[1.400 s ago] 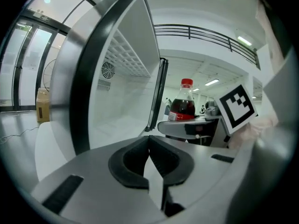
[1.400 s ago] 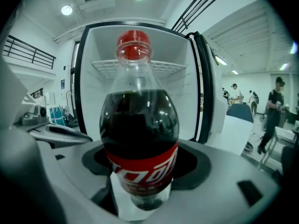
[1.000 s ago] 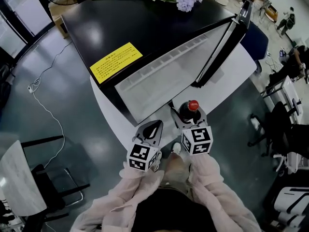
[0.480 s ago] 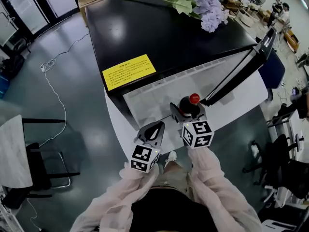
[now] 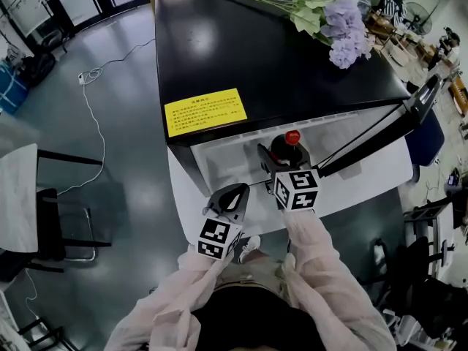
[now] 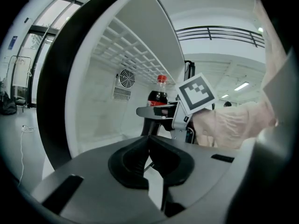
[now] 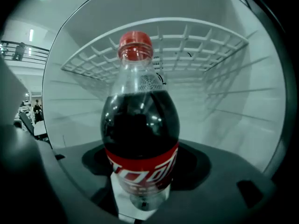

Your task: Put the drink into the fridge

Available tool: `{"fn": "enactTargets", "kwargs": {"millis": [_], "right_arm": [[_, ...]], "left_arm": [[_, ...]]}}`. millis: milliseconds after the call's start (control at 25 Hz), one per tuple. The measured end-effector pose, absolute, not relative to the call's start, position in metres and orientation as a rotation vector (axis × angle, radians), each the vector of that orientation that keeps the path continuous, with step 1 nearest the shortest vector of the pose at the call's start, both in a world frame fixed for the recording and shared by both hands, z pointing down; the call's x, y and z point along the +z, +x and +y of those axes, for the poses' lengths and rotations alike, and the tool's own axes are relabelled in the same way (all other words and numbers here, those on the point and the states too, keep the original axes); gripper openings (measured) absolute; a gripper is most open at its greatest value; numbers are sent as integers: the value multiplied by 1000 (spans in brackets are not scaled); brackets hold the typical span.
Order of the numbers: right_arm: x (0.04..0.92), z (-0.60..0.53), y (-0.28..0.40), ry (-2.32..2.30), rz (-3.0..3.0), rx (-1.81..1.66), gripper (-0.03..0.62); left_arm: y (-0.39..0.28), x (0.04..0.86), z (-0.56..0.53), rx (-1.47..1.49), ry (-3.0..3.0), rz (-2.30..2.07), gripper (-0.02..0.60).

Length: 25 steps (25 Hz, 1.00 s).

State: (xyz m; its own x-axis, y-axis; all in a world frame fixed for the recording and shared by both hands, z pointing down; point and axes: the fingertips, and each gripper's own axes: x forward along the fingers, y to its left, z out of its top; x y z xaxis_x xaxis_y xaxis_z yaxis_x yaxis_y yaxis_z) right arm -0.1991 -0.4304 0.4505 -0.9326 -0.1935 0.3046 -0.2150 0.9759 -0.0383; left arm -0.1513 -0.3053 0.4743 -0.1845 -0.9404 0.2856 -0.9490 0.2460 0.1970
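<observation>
While I am gripping the bottle (image 5: 286,148) upright in the right gripper (image 5: 278,161), its jaws are standing wide around the lower body, pads pressing on the red label. The bottle is hovering at the mouth of the open fridge (image 5: 278,64), facing the white cavity under the wire shelf (image 7: 187,45). The left gripper (image 5: 232,194) is hanging just beside the right, jaws closed together on nothing. The door (image 5: 409,115) is standing open at the right.
</observation>
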Motion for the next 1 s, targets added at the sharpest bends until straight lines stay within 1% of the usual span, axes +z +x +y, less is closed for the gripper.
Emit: {"fn": "enactTargets", "kwargs": {"millis": [1000], "right_arm": [[459,-471,-271,169,-2820,74,313]], "left_arm": [[-169,481,-298,17,1522,-2313,12]]}}
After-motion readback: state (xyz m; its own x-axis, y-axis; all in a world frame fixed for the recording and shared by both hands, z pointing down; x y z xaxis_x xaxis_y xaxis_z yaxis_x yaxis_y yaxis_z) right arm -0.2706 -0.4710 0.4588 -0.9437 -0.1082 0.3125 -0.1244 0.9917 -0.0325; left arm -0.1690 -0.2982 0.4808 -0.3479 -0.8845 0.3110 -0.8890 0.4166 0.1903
